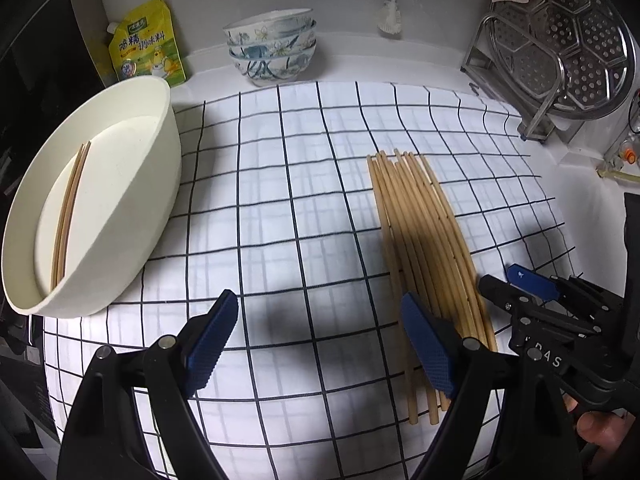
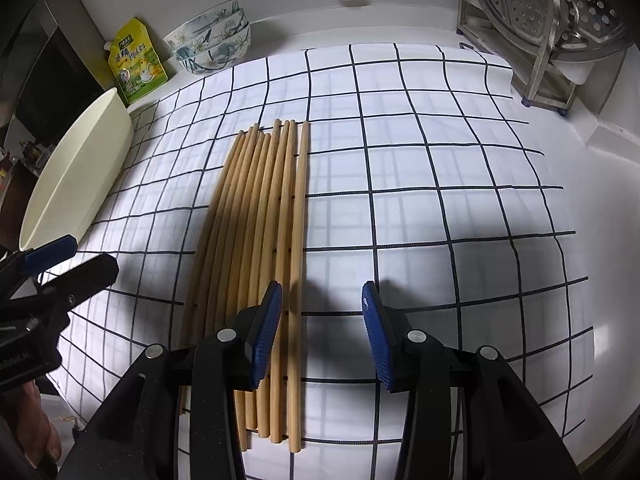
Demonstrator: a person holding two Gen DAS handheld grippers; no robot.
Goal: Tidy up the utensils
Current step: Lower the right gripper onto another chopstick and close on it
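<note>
Inside, the cream tub (image 1: pixel 132 200) holds two chopsticks (image 1: pixel 68 216).

Both wrist views look steeply down from close above the checked cloth (image 1: pixel 312 184) on the worktop, facing the back wall. Left view sits nearer the white basin (image 1: pixel 132 216); right view sits over the chopsticks (image 2: pixel 256 216). Shared: cloth, chopsticks, basin, stacked bowls (image 1: pixel 272 46), steamer rack (image 2: pixel 536 28).
</note>
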